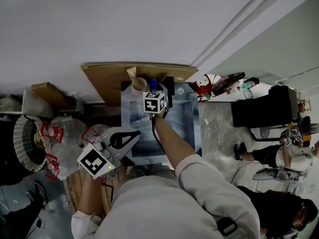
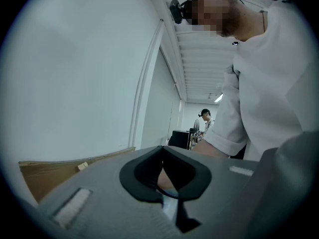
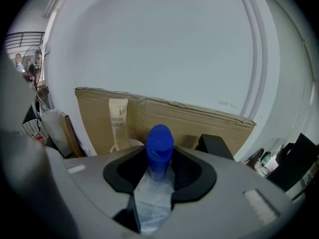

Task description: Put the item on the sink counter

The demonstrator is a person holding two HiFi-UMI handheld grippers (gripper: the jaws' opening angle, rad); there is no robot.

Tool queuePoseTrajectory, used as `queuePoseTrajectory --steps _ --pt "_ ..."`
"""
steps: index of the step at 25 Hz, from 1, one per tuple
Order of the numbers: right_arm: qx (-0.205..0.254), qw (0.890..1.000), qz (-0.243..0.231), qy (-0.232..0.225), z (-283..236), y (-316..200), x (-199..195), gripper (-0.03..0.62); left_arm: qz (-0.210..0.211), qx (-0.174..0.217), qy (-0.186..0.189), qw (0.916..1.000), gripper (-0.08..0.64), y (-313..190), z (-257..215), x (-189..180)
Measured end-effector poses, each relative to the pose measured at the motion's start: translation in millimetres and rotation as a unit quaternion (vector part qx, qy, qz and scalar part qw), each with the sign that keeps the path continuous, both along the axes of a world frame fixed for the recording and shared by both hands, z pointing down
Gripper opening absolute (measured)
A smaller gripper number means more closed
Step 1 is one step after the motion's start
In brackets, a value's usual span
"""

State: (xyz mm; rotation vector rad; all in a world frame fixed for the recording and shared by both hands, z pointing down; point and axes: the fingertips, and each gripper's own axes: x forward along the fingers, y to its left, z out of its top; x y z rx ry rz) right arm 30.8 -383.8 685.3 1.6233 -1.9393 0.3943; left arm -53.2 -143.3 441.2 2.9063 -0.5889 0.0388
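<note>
Right gripper view: a bottle point(image 3: 159, 148) is seen pinched in the right tool point(image 3: 155, 183) below its blue cap. In the head view it is held at the back of the sink point(image 1: 185, 126), just beside a cup point(image 1: 139, 85); whether its base rests on the table point(image 1: 183, 90) cannot be told. Released too soon, it could topple into the basin or strike the cup. The left tool point(image 2: 167, 183) is pressed together, empty, well apart.

Two grey grippers: left gripper point(image 1: 135, 133), right gripper point(image 3: 159, 156). One blue-capped bottle point(image 3: 159, 142), one grey metal sink point(image 1: 196, 128). One brown cardboard sheet point(image 3: 199, 121), one paper toothbrush packet point(image 3: 118, 117).
</note>
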Motion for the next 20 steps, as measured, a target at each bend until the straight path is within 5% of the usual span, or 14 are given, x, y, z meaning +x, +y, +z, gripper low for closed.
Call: queuePoseTrajectory --steps 11,20 --pt "-0.077 0.997 0.011 -0.012 0.4 -23.8 -4.9 0.15 -0.002 -0.001 0.002 1.0 0.006 1.9 1.0 -1.1" --pt "-0.091 0.995 0.018 -0.021 0.6 -21.7 -2.9 0.153 0.001 0.0 0.004 1.0 0.006 -0.3 -0.3 0.4"
